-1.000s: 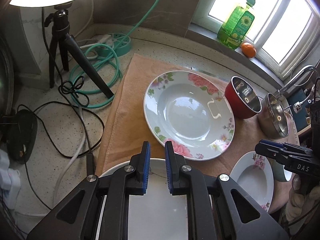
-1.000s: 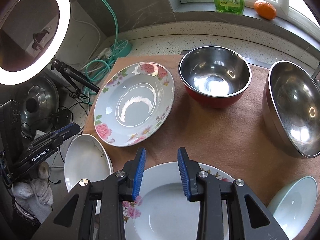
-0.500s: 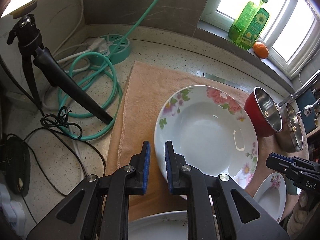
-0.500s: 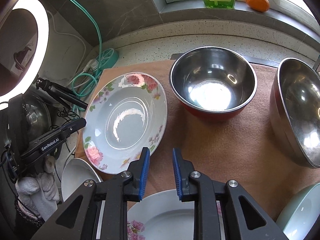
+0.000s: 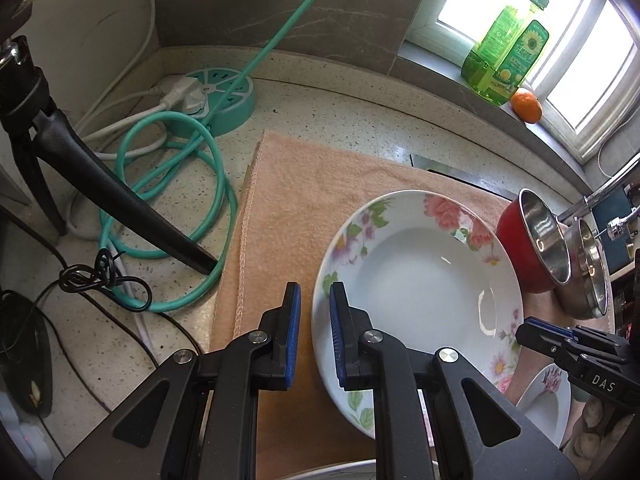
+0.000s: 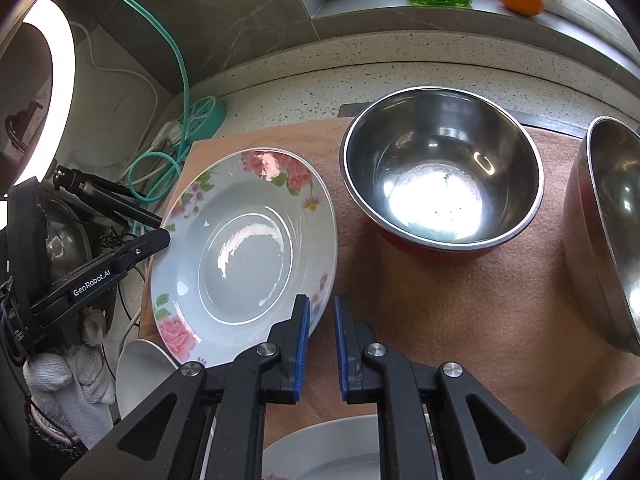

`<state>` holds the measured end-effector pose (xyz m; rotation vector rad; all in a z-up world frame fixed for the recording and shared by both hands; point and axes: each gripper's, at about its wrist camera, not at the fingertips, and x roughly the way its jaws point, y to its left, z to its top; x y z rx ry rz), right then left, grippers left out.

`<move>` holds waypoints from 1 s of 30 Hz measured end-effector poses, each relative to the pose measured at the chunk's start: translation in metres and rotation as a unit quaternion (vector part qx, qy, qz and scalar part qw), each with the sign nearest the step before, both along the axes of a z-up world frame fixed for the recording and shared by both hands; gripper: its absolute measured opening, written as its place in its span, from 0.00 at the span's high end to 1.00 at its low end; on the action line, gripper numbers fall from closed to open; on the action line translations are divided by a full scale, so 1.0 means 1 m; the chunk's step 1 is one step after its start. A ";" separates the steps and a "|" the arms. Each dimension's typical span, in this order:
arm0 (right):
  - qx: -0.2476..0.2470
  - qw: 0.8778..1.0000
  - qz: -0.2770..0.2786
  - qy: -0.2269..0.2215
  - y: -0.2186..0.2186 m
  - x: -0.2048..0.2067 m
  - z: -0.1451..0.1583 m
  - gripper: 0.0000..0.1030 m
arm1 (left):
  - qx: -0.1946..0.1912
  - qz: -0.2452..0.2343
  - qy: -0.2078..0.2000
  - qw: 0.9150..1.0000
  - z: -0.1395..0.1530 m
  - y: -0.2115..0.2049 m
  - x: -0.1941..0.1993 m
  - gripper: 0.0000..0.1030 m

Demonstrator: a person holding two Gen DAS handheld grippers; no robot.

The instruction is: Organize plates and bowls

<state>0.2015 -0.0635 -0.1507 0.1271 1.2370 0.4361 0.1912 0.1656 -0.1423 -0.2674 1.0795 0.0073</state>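
Observation:
A large floral plate (image 5: 420, 280) (image 6: 244, 256) lies on an orange cloth (image 5: 320, 200). My left gripper (image 5: 314, 320) hovers over the plate's left rim, jaws at a narrow gap and gripping nothing. My right gripper (image 6: 322, 320) is at the same plate's right rim. Its jaws are closing to a narrow slit, with only cloth showing between them. A red steel bowl (image 6: 440, 184) and a second steel bowl (image 6: 608, 232) stand to the right. A small floral plate (image 5: 548, 404), a white plate (image 6: 140, 376) and a pale green bowl (image 6: 604, 440) lie near me.
Left of the cloth are a black tripod leg (image 5: 120, 208), a coiled green cable (image 5: 180, 184) and a round power strip (image 5: 224, 96). A green soap bottle (image 5: 508, 52) and an orange (image 5: 526, 106) sit on the windowsill. A ring light (image 6: 52, 92) glows at left.
Both grippers moved forward from over the near plates to the large floral plate's rims. The right gripper's jaws narrowed from wide apart to a slit. The left jaws kept their gap.

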 end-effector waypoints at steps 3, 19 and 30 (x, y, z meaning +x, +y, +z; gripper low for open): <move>-0.002 1.000 0.001 0.000 0.003 0.004 -0.002 0.91 | 0.003 -0.004 0.000 1.000 -0.001 -0.002 0.003 0.88; -0.005 1.000 -0.004 0.008 0.004 0.012 -0.006 0.91 | 0.000 -0.010 0.002 1.000 -0.002 -0.004 0.007 0.88; -0.003 1.000 -0.008 0.012 0.005 0.014 -0.006 0.91 | -0.015 -0.011 0.001 1.000 -0.004 -0.001 0.006 0.87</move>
